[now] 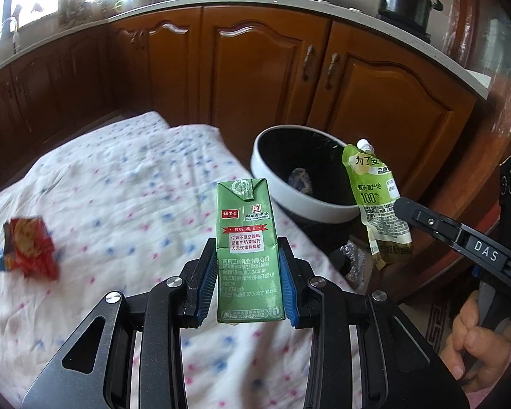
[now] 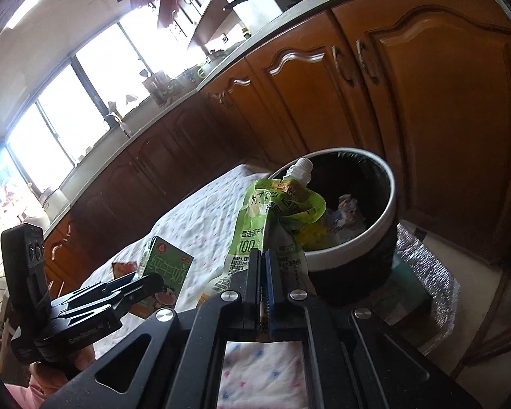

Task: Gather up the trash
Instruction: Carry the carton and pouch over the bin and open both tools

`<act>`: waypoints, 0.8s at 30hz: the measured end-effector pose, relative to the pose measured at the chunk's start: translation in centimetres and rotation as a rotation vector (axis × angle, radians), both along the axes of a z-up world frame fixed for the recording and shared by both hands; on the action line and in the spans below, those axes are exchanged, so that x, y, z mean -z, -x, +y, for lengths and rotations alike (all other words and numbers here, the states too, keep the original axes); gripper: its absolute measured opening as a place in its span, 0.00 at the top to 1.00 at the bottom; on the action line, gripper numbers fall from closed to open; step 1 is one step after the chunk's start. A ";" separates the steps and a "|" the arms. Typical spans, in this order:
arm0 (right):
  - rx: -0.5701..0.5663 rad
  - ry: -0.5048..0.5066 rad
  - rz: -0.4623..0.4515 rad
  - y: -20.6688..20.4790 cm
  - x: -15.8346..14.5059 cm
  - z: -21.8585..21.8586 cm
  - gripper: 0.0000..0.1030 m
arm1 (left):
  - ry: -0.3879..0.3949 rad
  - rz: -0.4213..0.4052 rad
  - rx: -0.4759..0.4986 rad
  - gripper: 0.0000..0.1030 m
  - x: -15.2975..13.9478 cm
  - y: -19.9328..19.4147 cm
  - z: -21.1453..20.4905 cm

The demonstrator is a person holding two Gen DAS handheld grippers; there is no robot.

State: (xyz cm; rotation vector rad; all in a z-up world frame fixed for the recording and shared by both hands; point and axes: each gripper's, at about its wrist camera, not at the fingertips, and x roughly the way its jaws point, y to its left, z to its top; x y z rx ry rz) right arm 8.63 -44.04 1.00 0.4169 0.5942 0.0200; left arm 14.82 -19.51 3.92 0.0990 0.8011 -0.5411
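Note:
My left gripper is shut on a green milk carton, held upright above the cloth-covered table; the carton also shows in the right wrist view. My right gripper is shut on a green spouted drink pouch, held just in front of the bin's rim; the pouch also shows in the left wrist view. The round black bin with a white rim stands past the table's right edge and holds some trash. A red snack wrapper lies on the table at the left.
Brown kitchen cabinets run behind the table and bin. A dark pot and a pan stand on the counter above. A silvery foil bag lies beside the bin's base. A hand grips the right tool.

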 end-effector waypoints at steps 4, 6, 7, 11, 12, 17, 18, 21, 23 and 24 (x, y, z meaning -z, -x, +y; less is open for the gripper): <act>0.018 0.011 -0.009 -0.4 -0.5 -1.0 0.98 | -0.004 -0.015 0.029 0.69 -0.7 -0.6 -1.7; 0.030 0.018 -0.011 -0.7 -0.7 -1.6 0.98 | -0.001 -0.016 0.043 0.69 -1.1 -1.0 -2.6; 0.035 0.020 -0.011 -1.0 -0.8 -1.9 0.98 | 0.000 -0.016 0.048 0.69 -1.2 -1.1 -2.9; 0.049 0.033 -0.006 -1.8 -0.9 -2.9 0.98 | -0.001 -0.031 0.065 0.69 -1.9 -1.9 -4.5; 0.051 0.034 -0.005 -2.1 -0.9 -3.3 0.98 | -0.004 -0.037 0.070 0.69 -2.0 -2.3 -5.1; 0.050 0.054 0.002 -3.5 -1.3 -4.2 0.98 | -0.022 -0.052 0.087 0.69 -2.4 -3.8 -7.4; 0.048 0.059 0.006 -3.8 -1.4 -4.3 0.98 | -0.024 -0.054 0.091 0.69 -2.5 -4.2 -7.9; 0.046 0.071 0.017 -4.6 -1.3 -4.8 0.98 | -0.035 -0.055 0.094 0.69 -2.6 -5.4 -8.9; 0.045 0.078 0.029 -5.3 -1.2 -5.2 0.98 | -0.039 -0.049 0.097 0.69 -2.6 -6.1 -9.4; 0.043 0.082 0.037 -5.6 -1.1 -5.4 0.98 | -0.042 -0.045 0.100 0.69 -2.5 -6.5 -9.7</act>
